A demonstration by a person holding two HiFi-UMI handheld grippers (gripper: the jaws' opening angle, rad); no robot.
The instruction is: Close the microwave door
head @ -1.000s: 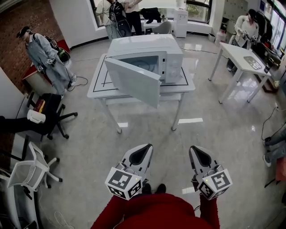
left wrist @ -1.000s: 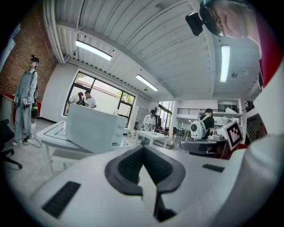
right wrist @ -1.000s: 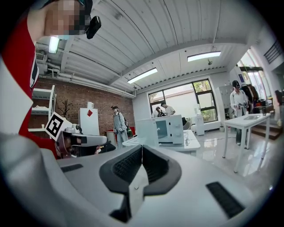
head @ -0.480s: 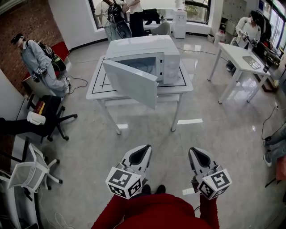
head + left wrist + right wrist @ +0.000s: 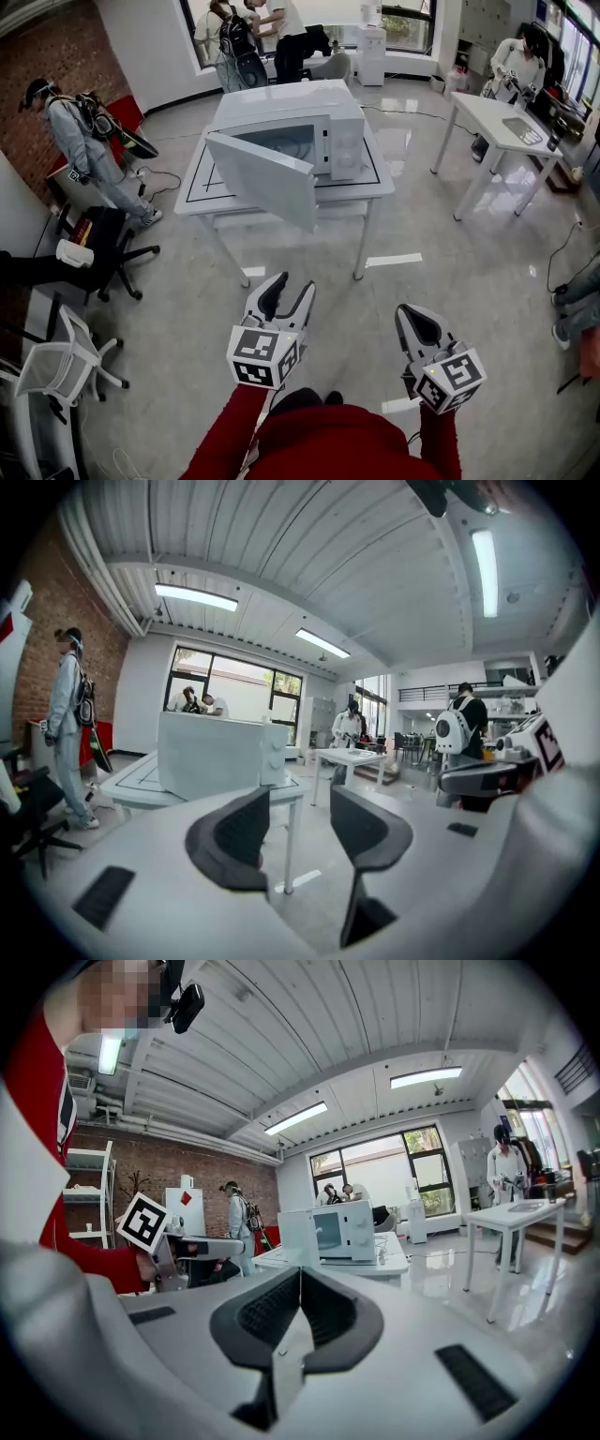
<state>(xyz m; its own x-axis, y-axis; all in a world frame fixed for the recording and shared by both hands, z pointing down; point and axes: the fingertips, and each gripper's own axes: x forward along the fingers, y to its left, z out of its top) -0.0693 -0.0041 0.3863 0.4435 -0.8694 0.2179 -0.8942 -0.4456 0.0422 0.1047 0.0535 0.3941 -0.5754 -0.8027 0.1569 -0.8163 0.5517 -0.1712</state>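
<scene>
Approach step: the microwave (image 5: 291, 122) sits on the worktop (image 5: 375, 183) well ahead, its door (image 5: 262, 178) swung open. Our left tongs (image 5: 289, 292) are opening on nothing, our right tongs (image 5: 419, 328) pressed together, empty. Next we must reach the door and push.

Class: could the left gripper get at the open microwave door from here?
Probably not yet: the left gripper, fingers opening and empty, is well short of the microwave door, though only open floor lies between.

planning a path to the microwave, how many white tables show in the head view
2. One white square-topped table sits centre, under the open white microwave; a second white table stands upper right. Others may be hidden at the edges.
</scene>
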